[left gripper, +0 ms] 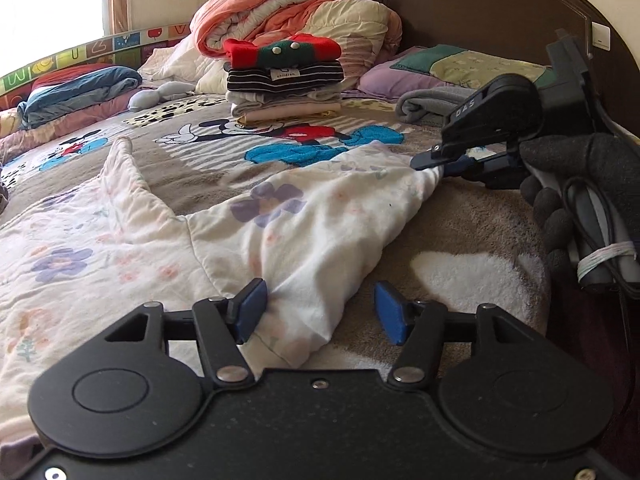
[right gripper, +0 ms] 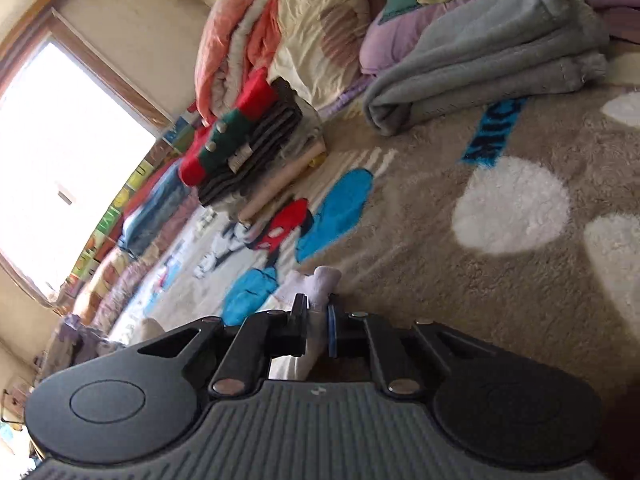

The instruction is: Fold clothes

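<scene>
A bed (left gripper: 460, 216) fills both views, covered by a brown plush blanket (right gripper: 460, 288) with cartoon mouse figures and pale spots. At its head lies a heap of rolled quilts (left gripper: 288, 4) in peach and cream, with a folded grey blanket (right gripper: 480, 60) beside a purple pillow. In front of the quilts stands a stack of folded clothes (left gripper: 285, 80), a red-and-green knit on top and a striped piece under it.

Spread across the near part of the bed is the white floral garment (left gripper: 240, 232), one end drawn up into a stretched point. The right tongs (left gripper: 430, 160), held in a dark-gloved hand (left gripper: 580, 168), are closed tight on that raised corner; the right wrist view shows the cloth pinched between the pads. The left tongs (left gripper: 320, 312) stand wide open, low over the garment's near edge, the left blue pad (left gripper: 250, 308) touching the fabric, the right pad clear of it above the blanket.
</scene>
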A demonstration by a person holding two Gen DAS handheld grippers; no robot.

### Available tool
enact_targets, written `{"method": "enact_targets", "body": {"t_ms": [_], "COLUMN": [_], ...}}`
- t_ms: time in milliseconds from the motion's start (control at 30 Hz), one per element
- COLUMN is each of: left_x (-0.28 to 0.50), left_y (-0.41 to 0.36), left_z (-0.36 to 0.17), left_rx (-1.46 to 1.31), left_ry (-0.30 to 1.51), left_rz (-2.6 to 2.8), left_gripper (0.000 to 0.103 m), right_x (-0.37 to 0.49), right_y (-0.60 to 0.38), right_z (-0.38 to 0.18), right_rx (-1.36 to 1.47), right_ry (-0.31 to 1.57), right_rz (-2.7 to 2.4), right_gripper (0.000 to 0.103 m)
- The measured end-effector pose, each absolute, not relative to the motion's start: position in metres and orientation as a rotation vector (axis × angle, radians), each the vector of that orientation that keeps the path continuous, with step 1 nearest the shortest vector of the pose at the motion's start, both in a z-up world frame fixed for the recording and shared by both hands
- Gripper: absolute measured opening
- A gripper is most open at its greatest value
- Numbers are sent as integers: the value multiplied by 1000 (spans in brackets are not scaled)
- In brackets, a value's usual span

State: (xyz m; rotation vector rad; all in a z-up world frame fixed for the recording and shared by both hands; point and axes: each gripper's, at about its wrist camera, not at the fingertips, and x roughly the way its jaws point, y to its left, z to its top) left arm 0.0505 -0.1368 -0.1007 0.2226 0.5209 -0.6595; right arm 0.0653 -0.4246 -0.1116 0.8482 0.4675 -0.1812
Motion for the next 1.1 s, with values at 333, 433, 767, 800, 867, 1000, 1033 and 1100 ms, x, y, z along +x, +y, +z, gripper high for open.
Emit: {"method": "enact_targets", "body": {"t_ms": [333,433,767,800,867,1000,1033,1100], "left_x": [50,64,69,68,65,64,62,56], "left_y": [-80,-62,-68,-72,-79,-88,-88,-90], "left_z": [-59,-66,-72,-73,-78,-92,-90,-84], "left_rx": [67,36,-3,6,37,115,118,127], "left_ry": [476,519,540,541,550,584,580,555], "left_rz": [-538,-453,-492,-506,-519,-513,-511,-515], "left_gripper": [54,51,48,48,48,48,48,48], "right_x": [64,75,54,51,50,73,83,86], "right_y": [-379,-356,-369,-371,-372,-348,-347,-357], "right_z": [-65,-55,-32,-32,-35,-59,-72,-104], "right_rx": [518,473,361,354,375,336,345,429], "right_ry": [336,361,265,256,247,412,498,568], "right_rz": [-54,68,-151,-163,-98,22,7,-34], "right_gripper": [23,27,29,31,31,45,44,32]}}
